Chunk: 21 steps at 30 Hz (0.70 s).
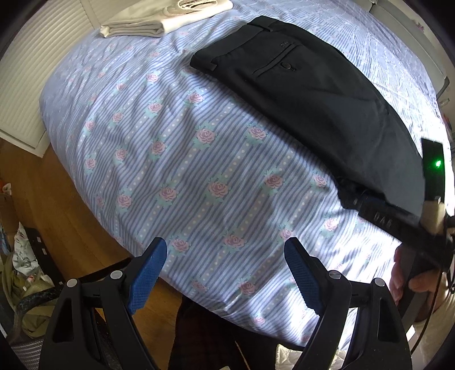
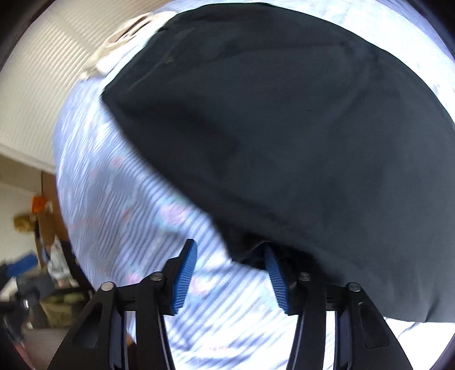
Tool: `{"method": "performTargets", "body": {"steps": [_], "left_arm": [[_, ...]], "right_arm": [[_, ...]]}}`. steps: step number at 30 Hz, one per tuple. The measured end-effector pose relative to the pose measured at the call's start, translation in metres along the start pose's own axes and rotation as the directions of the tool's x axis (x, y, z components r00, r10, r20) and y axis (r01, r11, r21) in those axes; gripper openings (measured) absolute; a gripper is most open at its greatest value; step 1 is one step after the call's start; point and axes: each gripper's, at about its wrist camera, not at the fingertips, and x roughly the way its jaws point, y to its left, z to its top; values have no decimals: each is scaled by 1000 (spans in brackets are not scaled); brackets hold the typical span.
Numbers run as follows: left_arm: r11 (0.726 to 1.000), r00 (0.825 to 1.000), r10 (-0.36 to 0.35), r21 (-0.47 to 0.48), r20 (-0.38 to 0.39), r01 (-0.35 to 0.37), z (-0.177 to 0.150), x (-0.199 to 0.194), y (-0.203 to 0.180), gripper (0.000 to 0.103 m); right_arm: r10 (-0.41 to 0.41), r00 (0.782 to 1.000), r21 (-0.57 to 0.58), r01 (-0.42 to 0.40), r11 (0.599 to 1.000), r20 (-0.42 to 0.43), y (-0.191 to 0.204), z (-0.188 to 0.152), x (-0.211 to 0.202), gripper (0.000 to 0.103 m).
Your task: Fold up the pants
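Note:
Dark pants [image 1: 310,94] lie flat on the bed, waistband and back pocket at the far end, legs running toward the right. My left gripper [image 1: 226,273] is open and empty, above the bedspread near the bed's front edge, left of the pants. My right gripper [image 2: 229,280] is open at the near edge of the pants [image 2: 284,136]; its right finger [image 2: 277,280] is tucked under the dark fabric and its left finger [image 2: 183,280] is over bare bedspread. In the left wrist view the right gripper's body [image 1: 398,224] reaches under the pants' near end.
The bed has a blue striped cover with pink roses [image 1: 170,148]. A folded white cloth stack [image 1: 159,20] lies at the far left corner. A white slatted panel [image 1: 34,85] and wooden floor [image 1: 57,205] with clutter [image 1: 25,284] lie to the left.

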Motion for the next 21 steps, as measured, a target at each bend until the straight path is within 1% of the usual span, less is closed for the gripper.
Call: {"method": "performTargets", "body": {"steps": [1,2,5,6,7,9,14,17,21], "left_arm": [[1000,1000,2,-1,0,-2,-1,-1,0,85],[1000,1000,4,0,1,-4,-3,-1,-1,85],[1000,1000,14,-1,-2,-14,-7,-2,-2,85],[1000,1000,17,0,-7,-17,-8,-2,-3,85],[1000,1000,18,1,-10,-18,-9,-2,-4,85],[1000,1000,23,9,-5,-23,-11,-4,-6,85],[999,999,36,28,2,-36,-17,-4,-12,85],[998,999,52,38,9,-52,-21,-3,-15,85],[997,998,56,43,9,-56,-29,-1,-18,85]], "right_arm": [[0,1000,8,0,1000,13,0,0,-3,47],[-4,999,-9,5,1000,44,3,1,-12,47],[-13,988,-118,31,993,151,19,-3,-34,48],[-22,987,-144,45,989,156,21,-5,-35,48],[-31,989,-153,53,987,144,21,-7,-30,48],[-1,996,-110,10,994,88,17,-10,-18,48],[95,994,-2,-95,996,57,-1,-20,-7,48],[105,992,3,-105,994,74,-11,-27,-1,46],[133,983,4,-135,991,127,-13,-28,-6,46]]}}
